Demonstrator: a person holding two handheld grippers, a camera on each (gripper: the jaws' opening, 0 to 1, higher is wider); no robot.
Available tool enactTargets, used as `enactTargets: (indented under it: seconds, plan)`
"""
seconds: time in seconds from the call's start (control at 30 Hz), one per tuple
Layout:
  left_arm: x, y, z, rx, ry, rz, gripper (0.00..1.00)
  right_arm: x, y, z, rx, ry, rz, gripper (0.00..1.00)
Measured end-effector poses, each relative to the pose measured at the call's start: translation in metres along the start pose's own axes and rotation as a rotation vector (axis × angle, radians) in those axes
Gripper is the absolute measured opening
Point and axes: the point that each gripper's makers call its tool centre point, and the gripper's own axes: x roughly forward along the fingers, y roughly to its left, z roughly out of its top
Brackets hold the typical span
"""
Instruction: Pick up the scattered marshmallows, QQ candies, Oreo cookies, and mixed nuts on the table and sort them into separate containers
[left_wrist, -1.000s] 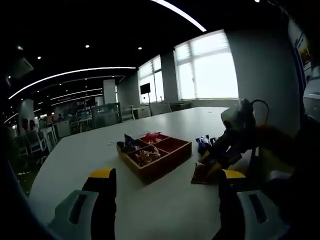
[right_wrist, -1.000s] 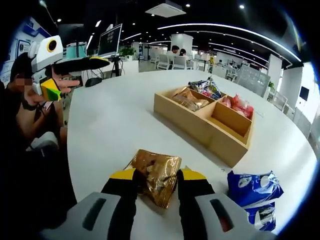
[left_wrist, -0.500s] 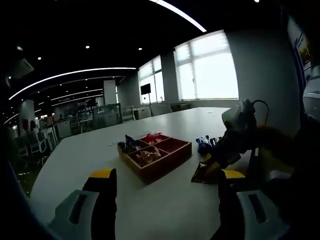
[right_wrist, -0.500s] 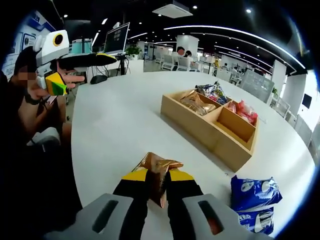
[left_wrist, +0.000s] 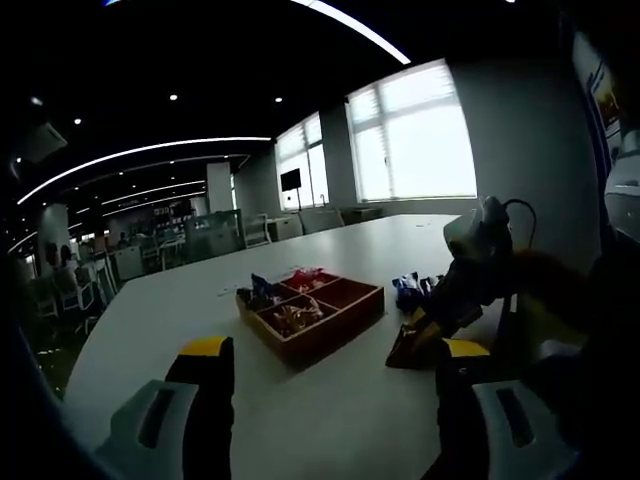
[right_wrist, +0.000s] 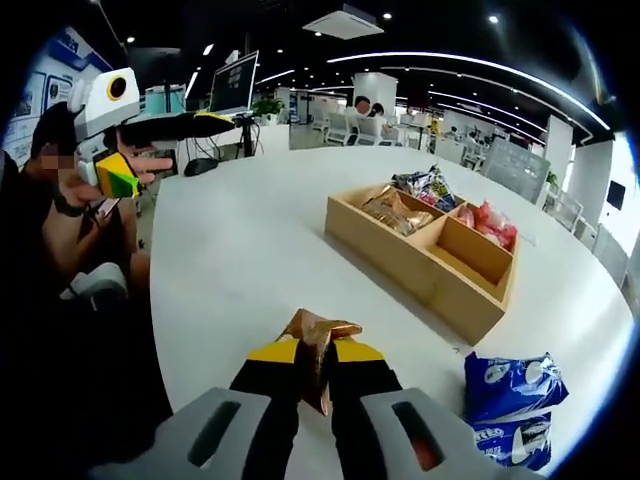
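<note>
My right gripper (right_wrist: 315, 355) is shut on a brown mixed nuts packet (right_wrist: 315, 340), held just above the white table (right_wrist: 240, 250). The same packet (left_wrist: 403, 347) and the right gripper (left_wrist: 425, 325) appear at the right of the left gripper view. A wooden divided tray (right_wrist: 430, 262) (left_wrist: 312, 308) sits ahead; it holds a brown packet (right_wrist: 392, 208), a multicoloured packet (right_wrist: 428, 183) and red packets (right_wrist: 487, 222). Two blue Oreo packs (right_wrist: 510, 392) lie to the right of my right gripper. My left gripper (left_wrist: 325, 385) hangs open above the table with nothing between its fingers.
A person sits at the left of the right gripper view, holding the left gripper (right_wrist: 165, 122) raised over the table edge. Bare table surface spreads between the person and the tray. Office desks, chairs and monitors stand in the background.
My right gripper closed on the nuts packet and lifted it slightly off the table. The left gripper stayed almost still.
</note>
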Motion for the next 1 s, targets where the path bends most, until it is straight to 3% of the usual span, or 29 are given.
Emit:
enactTargets:
  seconds: [0.53, 1.0]
  plan:
    - [-0.003, -0.004, -0.002, -0.007, 0.011, 0.007, 0.86, -0.009, -0.005, 0.005, 0.038, -0.042, 0.006, 0.05]
    - [-0.004, 0.001, -0.002, -0.004, 0.003, 0.008, 0.85, -0.014, -0.014, 0.020, 0.109, -0.108, 0.015, 0.03]
